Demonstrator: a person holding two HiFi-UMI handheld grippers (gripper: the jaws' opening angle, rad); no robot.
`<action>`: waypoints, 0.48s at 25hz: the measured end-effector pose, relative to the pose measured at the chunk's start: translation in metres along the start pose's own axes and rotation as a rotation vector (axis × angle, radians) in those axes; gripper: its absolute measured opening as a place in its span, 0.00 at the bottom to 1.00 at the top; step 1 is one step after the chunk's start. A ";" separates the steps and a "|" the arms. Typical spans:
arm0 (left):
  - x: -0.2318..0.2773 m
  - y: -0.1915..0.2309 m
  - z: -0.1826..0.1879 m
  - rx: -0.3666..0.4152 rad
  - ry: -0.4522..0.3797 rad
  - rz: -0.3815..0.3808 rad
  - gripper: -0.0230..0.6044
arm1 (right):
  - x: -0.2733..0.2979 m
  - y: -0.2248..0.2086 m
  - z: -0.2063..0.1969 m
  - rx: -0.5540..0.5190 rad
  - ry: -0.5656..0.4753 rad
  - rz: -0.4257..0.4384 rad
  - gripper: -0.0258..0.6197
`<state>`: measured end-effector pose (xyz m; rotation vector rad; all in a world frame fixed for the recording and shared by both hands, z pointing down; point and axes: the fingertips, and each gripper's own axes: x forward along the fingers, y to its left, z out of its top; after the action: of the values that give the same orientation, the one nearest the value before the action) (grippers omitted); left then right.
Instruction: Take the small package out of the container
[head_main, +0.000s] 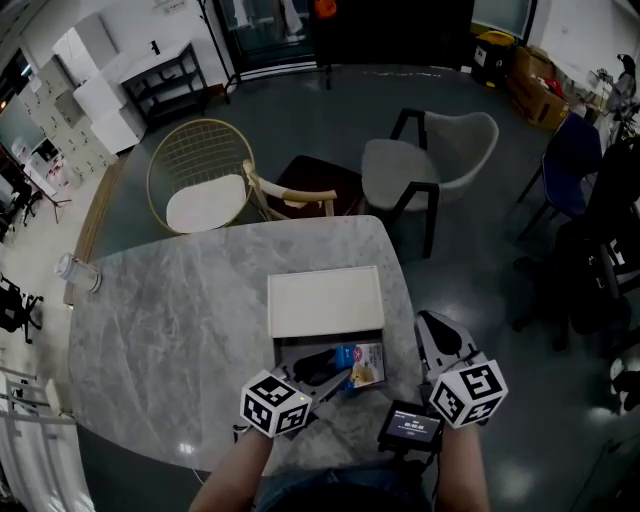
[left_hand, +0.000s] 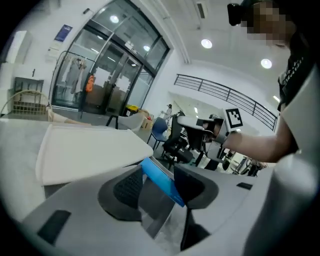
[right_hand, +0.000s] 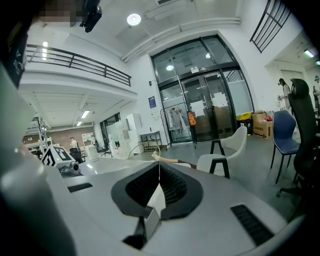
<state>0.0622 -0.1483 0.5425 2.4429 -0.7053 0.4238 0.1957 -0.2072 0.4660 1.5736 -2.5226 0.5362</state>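
**Head view.** The container (head_main: 283, 352) sits on the table (head_main: 170, 330), at 6 o'clock of its white lid (head_main: 325, 300). The small package (head_main: 362, 363) is inside, in the 3 o'clock half. My left gripper (head_main: 335, 377) reaches in from 7 o'clock, with its tips at the package's near edge. My right gripper (head_main: 437, 330) hangs at 3 o'clock of the container and touches nothing.

**Left gripper view.** The jaws stand part-spread around the package's blue edge (left_hand: 162, 186). That edge lies against the 3 o'clock pad, with a gap at the 9 o'clock pad, so I judge it is not yet pinched. The lid (left_hand: 90, 150) overhangs at 10 o'clock.

**Right gripper view.** The jaws are pressed together and hold nothing.

**Risks.**
- The bite is only on a thin edge. If I lift before both pads seat, the package may slip back or pivot.
- An upward pull could catch the overhanging lid and drag it.
- Nothing steadies the container, so it may ride up or slide with the package.
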 end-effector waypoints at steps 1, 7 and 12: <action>0.000 0.001 0.001 -0.025 -0.033 0.020 0.37 | -0.001 0.002 0.000 -0.004 0.000 0.001 0.08; 0.003 0.018 -0.001 -0.306 -0.097 0.086 0.37 | -0.012 0.004 -0.001 -0.022 0.006 -0.001 0.08; 0.016 0.014 -0.007 -0.505 0.015 0.042 0.31 | -0.017 0.003 0.004 -0.023 0.000 0.004 0.08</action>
<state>0.0662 -0.1605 0.5615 1.9513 -0.7531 0.2417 0.2009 -0.1931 0.4568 1.5616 -2.5235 0.5062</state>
